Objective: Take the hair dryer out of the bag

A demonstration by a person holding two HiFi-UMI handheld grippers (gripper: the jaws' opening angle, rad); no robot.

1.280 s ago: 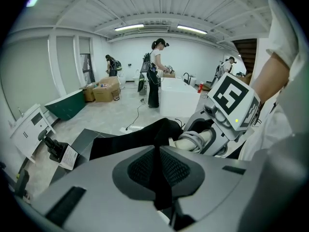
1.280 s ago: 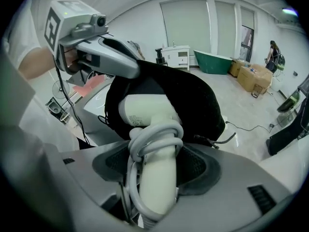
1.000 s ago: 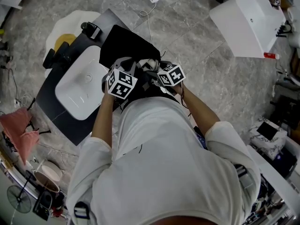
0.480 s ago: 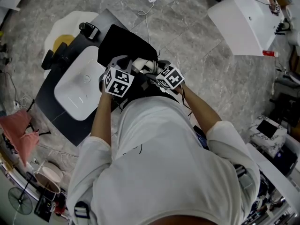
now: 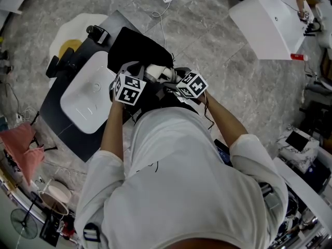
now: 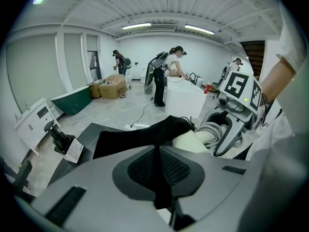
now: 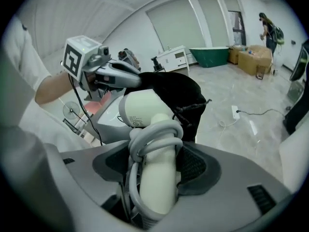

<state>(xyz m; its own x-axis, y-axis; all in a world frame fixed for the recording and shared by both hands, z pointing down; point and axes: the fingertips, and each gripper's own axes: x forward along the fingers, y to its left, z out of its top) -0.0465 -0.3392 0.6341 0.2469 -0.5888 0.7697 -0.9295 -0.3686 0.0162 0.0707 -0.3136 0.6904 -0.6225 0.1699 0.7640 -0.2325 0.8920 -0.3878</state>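
Both claws sit a bit higher in the head view than a sec ago, & the R claw's cube has turned some. A bit more white of the dryer [image 5: 158, 72] shows now, I think.

L claw [image 6: 157, 151]: jaws shut tight on a fold of the black bag [image 6: 140, 137]. The cloth runs right down the middle, btw the pads.

R claw [image 7: 154, 166]: jaws wide, clamped on the dryer's handle, w/ the grey cord [image 7: 154, 132] looped round it. Pads press on both sides.

Where the dryer is: mid frame in the head view, btw the two claws, over the near edge of the dark table [image 5: 57, 113]. Its fat round head sticks up out of the R claw. The far end of the head pokes into the bag's black cloth, so it's not all out yet. How deep, can't tell.

What counts for the next pull: the handle lies along the R claw's jaws, straight up from them. The head lies crossways, pointing at the bag. The bag lies up & left of the dryer in the head view, on the L claw's side. So the R claw should prob. pull down & right in that view, away from the bag's mouth, while the L claw holds the cloth back. The cord could snag on the bag's edge.
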